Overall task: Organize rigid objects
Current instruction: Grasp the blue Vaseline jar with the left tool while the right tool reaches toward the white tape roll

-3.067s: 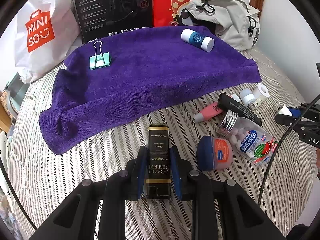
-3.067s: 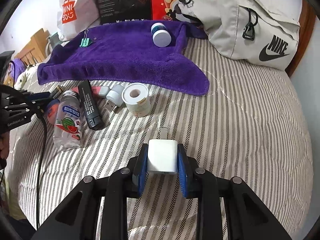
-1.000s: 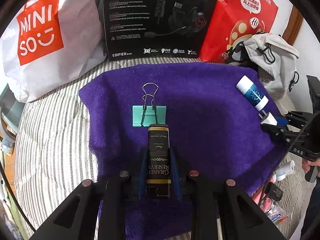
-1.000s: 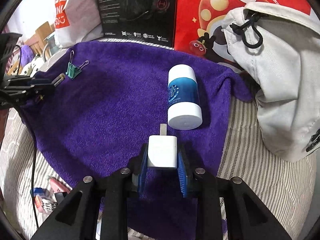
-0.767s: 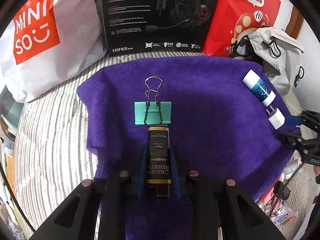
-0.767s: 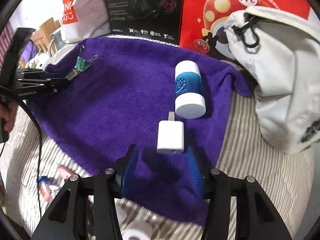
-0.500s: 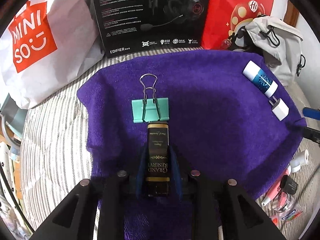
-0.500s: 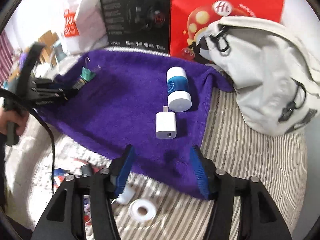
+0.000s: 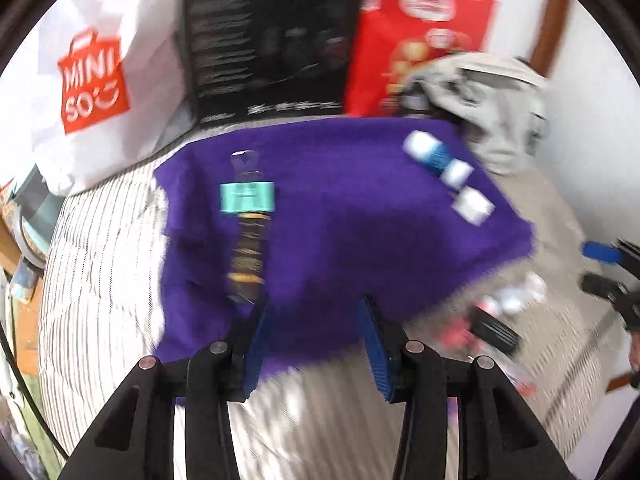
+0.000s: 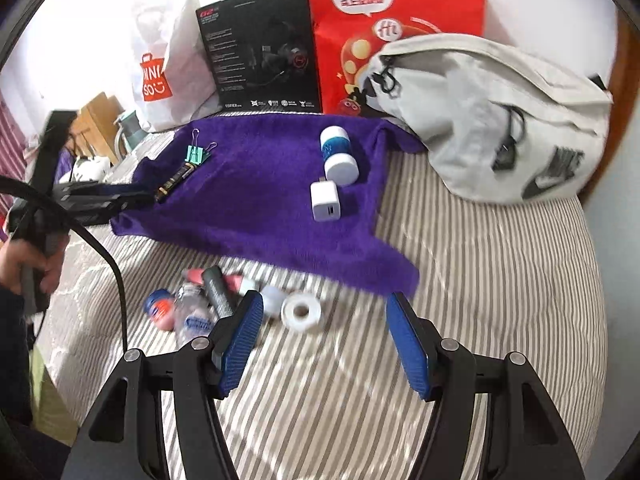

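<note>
The slim black gold-lettered box (image 9: 249,254) has been released onto the purple towel (image 9: 340,216); both the left gripper (image 9: 312,344) and the right gripper (image 10: 326,340) are held spread wide and empty above the bed.

Purple towel (image 10: 256,216) on striped bedding (image 10: 500,280): binder clip (image 10: 196,155), dark tube (image 10: 175,182), blue-white bottle (image 10: 338,154), white charger (image 10: 325,201). Right gripper (image 10: 324,344): jaws apart, empty. Loose items beside: tape roll (image 10: 301,312).

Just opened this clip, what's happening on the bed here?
A person with a gripper in each hand is sorting small items onto a purple towel. Both grippers are open and empty: the left gripper sits just behind a black box lying by a green clip, and the right gripper hovers over the striped bedding. A charger and bottle lie on the towel; a pile waits off it.
</note>
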A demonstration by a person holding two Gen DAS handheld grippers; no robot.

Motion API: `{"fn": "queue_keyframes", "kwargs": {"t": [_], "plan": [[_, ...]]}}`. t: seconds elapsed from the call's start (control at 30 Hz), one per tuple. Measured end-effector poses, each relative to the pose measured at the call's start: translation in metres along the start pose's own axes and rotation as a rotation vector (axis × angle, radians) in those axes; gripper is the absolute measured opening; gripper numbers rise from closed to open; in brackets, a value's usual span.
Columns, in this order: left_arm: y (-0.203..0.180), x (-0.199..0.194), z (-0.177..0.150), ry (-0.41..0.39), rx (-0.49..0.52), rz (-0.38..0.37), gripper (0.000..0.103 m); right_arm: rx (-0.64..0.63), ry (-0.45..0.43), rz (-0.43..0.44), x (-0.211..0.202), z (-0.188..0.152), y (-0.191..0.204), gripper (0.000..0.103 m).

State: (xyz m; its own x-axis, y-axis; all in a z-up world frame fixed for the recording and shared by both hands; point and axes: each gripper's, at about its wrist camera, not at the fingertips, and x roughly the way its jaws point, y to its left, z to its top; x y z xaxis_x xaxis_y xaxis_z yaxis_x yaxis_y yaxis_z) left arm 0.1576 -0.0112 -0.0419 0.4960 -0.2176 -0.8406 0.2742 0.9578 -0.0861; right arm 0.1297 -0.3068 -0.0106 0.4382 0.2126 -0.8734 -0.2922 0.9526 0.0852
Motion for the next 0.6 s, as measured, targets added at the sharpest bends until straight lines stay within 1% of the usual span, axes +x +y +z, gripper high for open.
{"fn": "queue_keyframes", "kwargs": {"t": [0.07, 0.13, 0.2, 0.23, 0.33, 0.37, 0.47, 0.6], "plan": [[-0.023, -0.009, -0.013, 0.010, 0.022, -0.026, 0.042, 0.016, 0.000, 0.028, -0.009, -0.008, -0.001, 0.064], [-0.045, -0.010, -0.025, 0.025, 0.089, -0.064, 0.042, 0.029, -0.013, 0.061, -0.020, -0.014, -0.002, 0.064], [-0.062, -0.009, -0.039, 0.024, 0.126, -0.051, 0.042, 0.042, -0.034, 0.064, -0.032, -0.017, -0.003, 0.064], [-0.070, -0.007, -0.047, 0.038, 0.137, -0.052, 0.042, 0.051, -0.043, 0.057, -0.038, -0.020, -0.003, 0.064], [-0.076, -0.001, -0.058, 0.062, 0.124, -0.100, 0.042, 0.062, -0.056, 0.054, -0.052, -0.030, -0.005, 0.064], [-0.079, 0.000, -0.059, 0.063, 0.131, -0.100, 0.042, 0.063, -0.057, 0.052, -0.055, -0.034, -0.006, 0.064], [-0.086, 0.006, -0.060, 0.072, 0.180, -0.060, 0.042, 0.078, -0.045, 0.031, -0.056, -0.043, -0.010, 0.065], [-0.090, 0.015, -0.063, 0.097, 0.190, -0.071, 0.043, 0.106, -0.021, 0.032, -0.050, -0.055, -0.014, 0.065]]}}
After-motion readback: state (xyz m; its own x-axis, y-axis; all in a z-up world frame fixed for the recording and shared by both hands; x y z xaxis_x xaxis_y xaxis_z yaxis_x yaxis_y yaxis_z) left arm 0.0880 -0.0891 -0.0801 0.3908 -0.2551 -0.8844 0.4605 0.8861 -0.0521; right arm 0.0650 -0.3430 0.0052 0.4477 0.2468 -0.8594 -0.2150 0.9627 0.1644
